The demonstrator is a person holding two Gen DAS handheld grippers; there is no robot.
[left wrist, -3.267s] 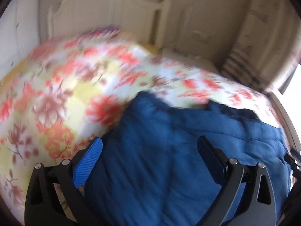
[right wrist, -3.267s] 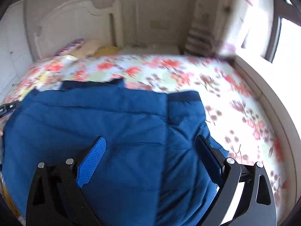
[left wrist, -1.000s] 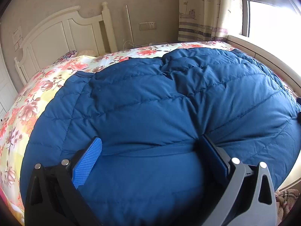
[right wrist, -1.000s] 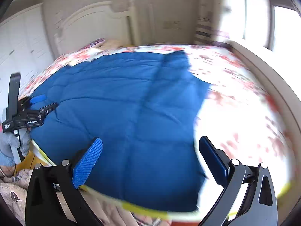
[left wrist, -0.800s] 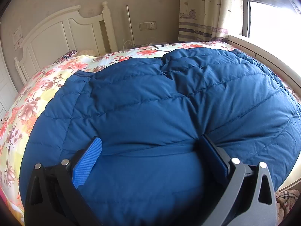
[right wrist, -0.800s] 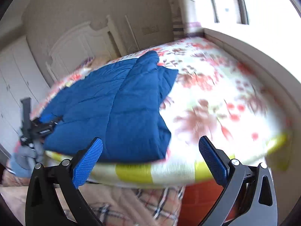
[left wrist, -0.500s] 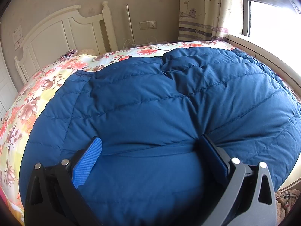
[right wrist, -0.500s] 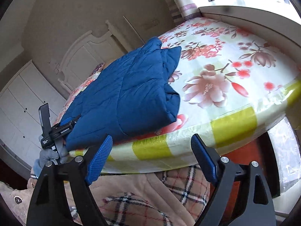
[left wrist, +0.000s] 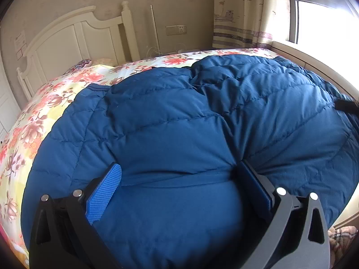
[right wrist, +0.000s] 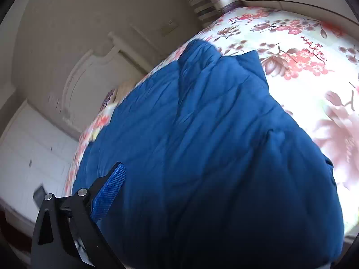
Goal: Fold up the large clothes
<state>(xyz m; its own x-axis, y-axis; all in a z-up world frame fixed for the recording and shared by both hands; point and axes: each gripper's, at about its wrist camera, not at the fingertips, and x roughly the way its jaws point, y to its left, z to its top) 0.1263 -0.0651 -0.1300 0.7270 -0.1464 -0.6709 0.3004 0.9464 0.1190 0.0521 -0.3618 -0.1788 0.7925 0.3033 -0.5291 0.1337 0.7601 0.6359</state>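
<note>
Floral bed (left wrist: 33,121), white headboard (left wrist: 67,42), curtained window (left wrist: 314,11)

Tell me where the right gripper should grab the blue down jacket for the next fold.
Probably the near hem of the blue down jacket, coming from the foot of the bed. That edge is thick but free. The right gripper, jaws opening, already has fabric between them; the left gripper straddles the hem band.
</note>
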